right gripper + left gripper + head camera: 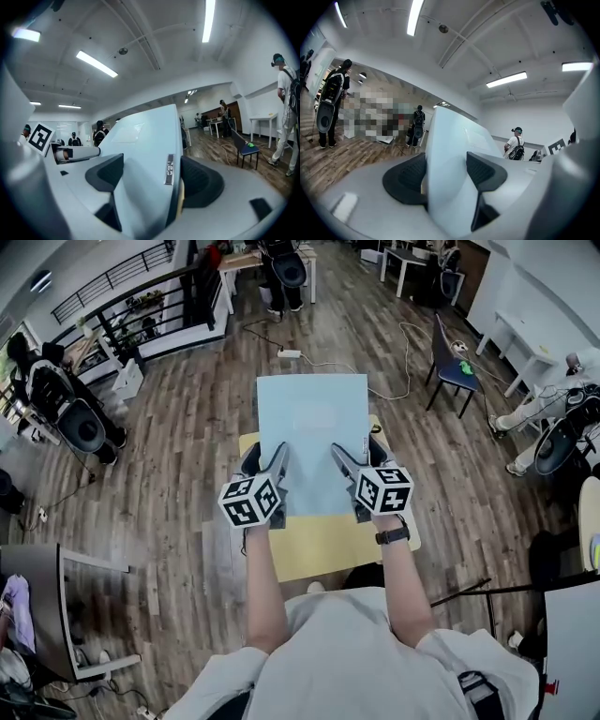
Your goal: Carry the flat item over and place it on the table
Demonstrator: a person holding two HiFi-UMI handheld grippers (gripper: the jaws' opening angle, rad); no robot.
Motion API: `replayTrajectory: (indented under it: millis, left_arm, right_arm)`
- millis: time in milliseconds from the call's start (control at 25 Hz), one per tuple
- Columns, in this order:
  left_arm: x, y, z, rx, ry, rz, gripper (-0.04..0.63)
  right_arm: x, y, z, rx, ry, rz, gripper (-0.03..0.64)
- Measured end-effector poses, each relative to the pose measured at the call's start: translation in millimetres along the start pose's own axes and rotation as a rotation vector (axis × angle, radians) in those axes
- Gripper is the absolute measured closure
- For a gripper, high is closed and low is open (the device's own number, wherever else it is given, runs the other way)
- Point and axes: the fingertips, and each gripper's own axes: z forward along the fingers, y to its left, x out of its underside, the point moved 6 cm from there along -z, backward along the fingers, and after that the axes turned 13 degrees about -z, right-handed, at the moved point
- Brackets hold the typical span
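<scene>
A pale blue flat board (312,442) lies over the small yellow table (319,545), and its far end reaches past the table's far edge. My left gripper (263,458) straddles the board's near left side and my right gripper (359,454) its near right side. In the left gripper view the board (450,154) stands between the dark pads (405,178), with a thin yellow strip showing beside the outer pad. The right gripper view mirrors this: the board (145,150) is between the pads (201,180), with a yellow sliver at the outer one. Both grippers stand open around it.
A chair with a blue seat (455,367) stands far right, beside a seated person (539,413). A power strip (289,353) and cables lie on the wood floor beyond the table. A person with gear (56,390) is at the left, and a grey desk (37,587) stands near left.
</scene>
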Motion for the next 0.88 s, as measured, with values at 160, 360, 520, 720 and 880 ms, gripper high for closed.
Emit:
replayTrajectory:
  millis: [160,360,520,720,880]
  left_arm:
    - [8.9,10.6,10.3,-0.008,0.006,-0.004,0.334]
    - [32.6,28.4,27.7,-0.04,0.028,-0.047,0.334]
    - [45.9,38.1,39.9,-0.069,0.054,-0.074,0.334]
    - [54.3,54.8,58.7,-0.129,0.081,-0.089,0.334]
    - [70.9,69.6,71.8,-0.191,0.122,-0.112,0.334]
  right_arm:
    - [12.1,-3.7,12.1,-0.001,0.025,0.001,0.273]
    - [34.6,-13.4,31.0,-0.025,0.082,0.001,0.273]
    - [49.3,-23.0,46.1,-0.045,0.12,0.014,0.273]
    - [68.6,-33.4,77.0,-0.098,0.16,0.043,0.273]
    - [92.9,-39.0,96.0,-0.131,0.22,0.085,0.273]
